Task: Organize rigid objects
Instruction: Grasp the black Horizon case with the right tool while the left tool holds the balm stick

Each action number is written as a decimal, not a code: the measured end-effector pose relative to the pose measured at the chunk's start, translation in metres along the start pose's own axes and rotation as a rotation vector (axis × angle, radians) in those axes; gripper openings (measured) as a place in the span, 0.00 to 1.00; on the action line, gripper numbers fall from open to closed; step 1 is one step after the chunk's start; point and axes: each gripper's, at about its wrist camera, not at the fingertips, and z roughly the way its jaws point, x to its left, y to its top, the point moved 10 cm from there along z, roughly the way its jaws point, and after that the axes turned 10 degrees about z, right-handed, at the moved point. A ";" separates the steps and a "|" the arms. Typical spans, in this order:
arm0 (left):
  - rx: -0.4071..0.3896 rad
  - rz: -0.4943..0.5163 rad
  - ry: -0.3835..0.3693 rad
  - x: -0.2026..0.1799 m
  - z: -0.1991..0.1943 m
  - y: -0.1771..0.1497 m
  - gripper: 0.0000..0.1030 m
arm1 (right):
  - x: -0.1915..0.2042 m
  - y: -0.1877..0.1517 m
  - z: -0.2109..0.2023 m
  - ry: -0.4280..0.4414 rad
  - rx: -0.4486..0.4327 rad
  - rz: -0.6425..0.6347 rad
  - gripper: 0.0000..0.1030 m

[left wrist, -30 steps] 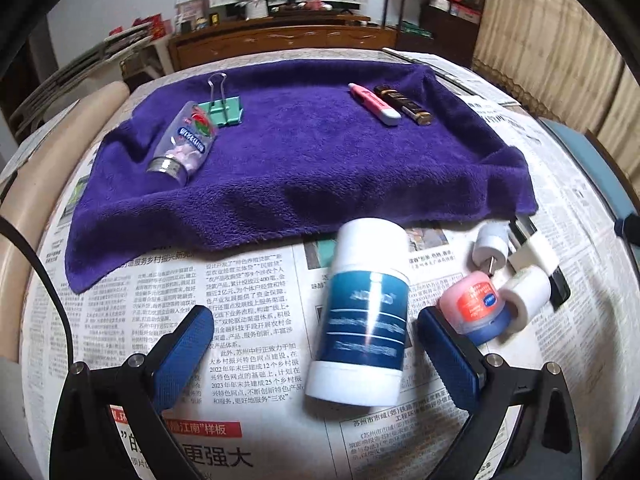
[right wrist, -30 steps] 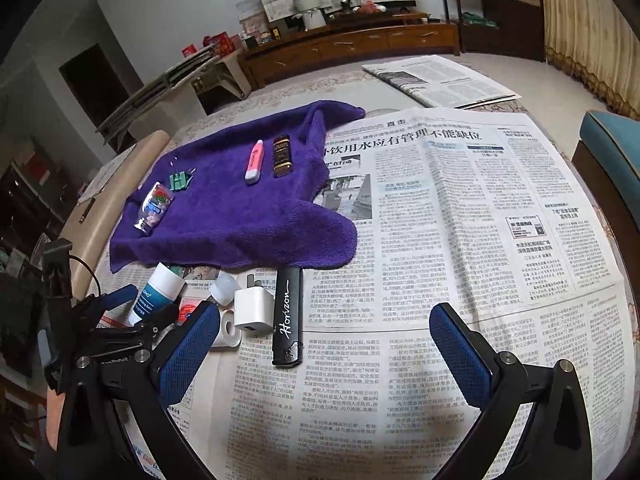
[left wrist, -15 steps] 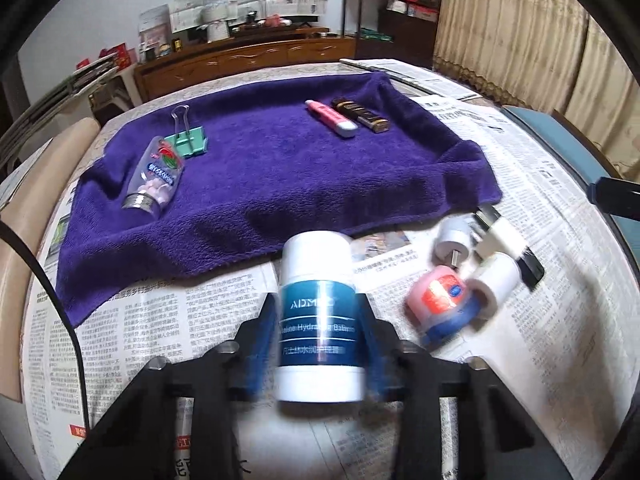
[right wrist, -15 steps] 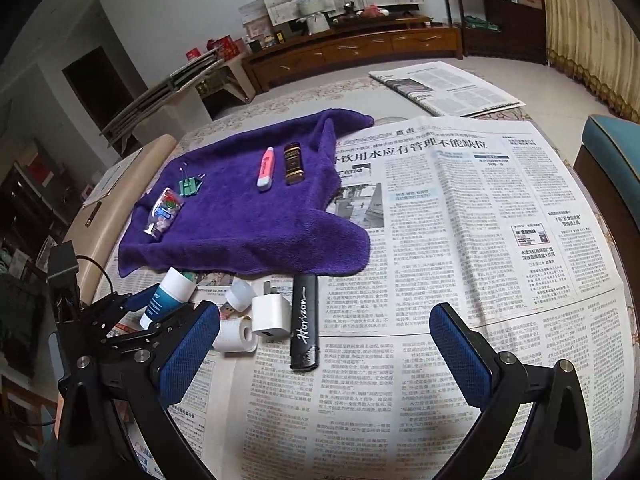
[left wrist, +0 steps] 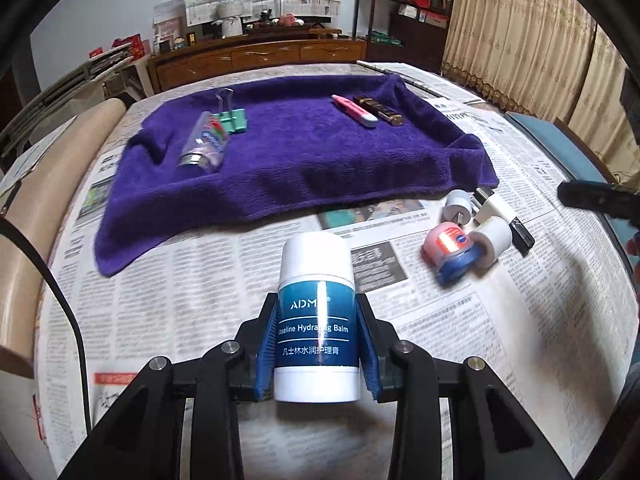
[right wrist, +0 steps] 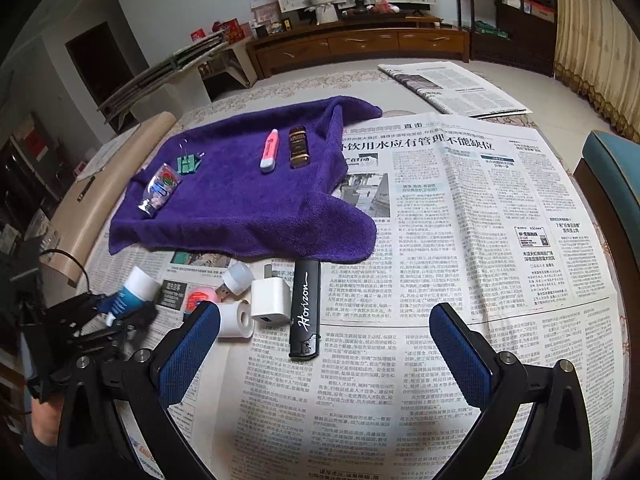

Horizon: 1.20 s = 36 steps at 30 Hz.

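My left gripper point(left wrist: 317, 344) is shut on a white and blue balm stick point(left wrist: 316, 316) and holds it above the newspaper; it also shows in the right wrist view point(right wrist: 130, 298). A purple towel point(left wrist: 304, 160) carries a small clear bottle point(left wrist: 204, 146), a green binder clip point(left wrist: 232, 120), a pink tube point(left wrist: 354, 115) and a dark brown case point(left wrist: 380, 110). My right gripper point(right wrist: 324, 336) is open and empty, just in front of a black lighter point(right wrist: 305, 308), a white charger cube point(right wrist: 270, 302) and a white roll point(right wrist: 236, 320).
A pink and blue jar point(left wrist: 450, 250), a white plug point(left wrist: 457, 206) and the white roll point(left wrist: 490, 240) lie in a cluster right of the balm stick. Newspaper point(right wrist: 460, 216) covers the table. A blue chair point(right wrist: 616, 184) stands at the right edge.
My left gripper closed on the balm stick and lifted it off the newspaper. My right gripper moved slightly closer to the lighter and stayed open.
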 end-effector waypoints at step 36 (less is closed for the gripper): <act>-0.041 -0.079 -0.059 0.017 -0.015 -0.018 0.33 | 0.011 -0.017 0.057 -0.123 -0.016 -0.185 0.50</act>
